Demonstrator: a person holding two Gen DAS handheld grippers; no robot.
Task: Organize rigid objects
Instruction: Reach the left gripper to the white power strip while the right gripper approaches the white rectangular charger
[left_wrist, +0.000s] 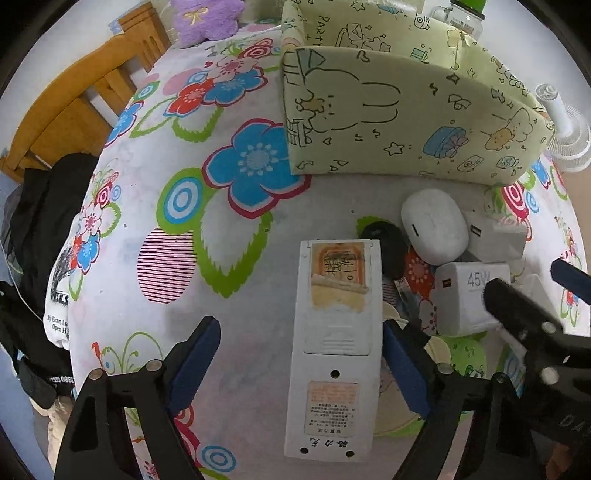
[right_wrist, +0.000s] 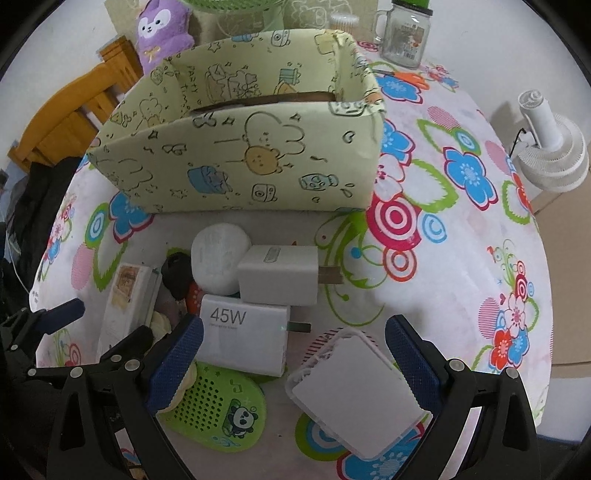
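From your left wrist camera, your left gripper (left_wrist: 301, 363) points down at the flowered tablecloth (left_wrist: 155, 221) with its jaws spread. The long white remote (left_wrist: 334, 347) lies face down between the blue pads: the right-hand pad sits just at its edge, while the left-hand pad is well clear, so nothing is gripped. Beyond the remote lie a black key fob (left_wrist: 388, 247), a white oval case (left_wrist: 434, 229), a small white charger (left_wrist: 495, 236) and a white charger marked 45W (left_wrist: 469, 299), all bunched together. Behind them stands the pale green box (left_wrist: 406, 122) printed with cartoons. Your right gripper (left_wrist: 535, 291) reaches in from the right edge, over the 45W charger.

From your right wrist camera, your right gripper's jaws stand wide. A white square box (right_wrist: 356, 395) lies tilted between the pads, close to the right-hand pad, though you cannot tell if they touch; the left-hand pad is apart from it. A green perforated disc with a panda (right_wrist: 218, 410) lies just beside the left-hand pad. The 45W charger and the small charger lie further out, with the green box behind them. Your left gripper shows at the left edge beside the remote.
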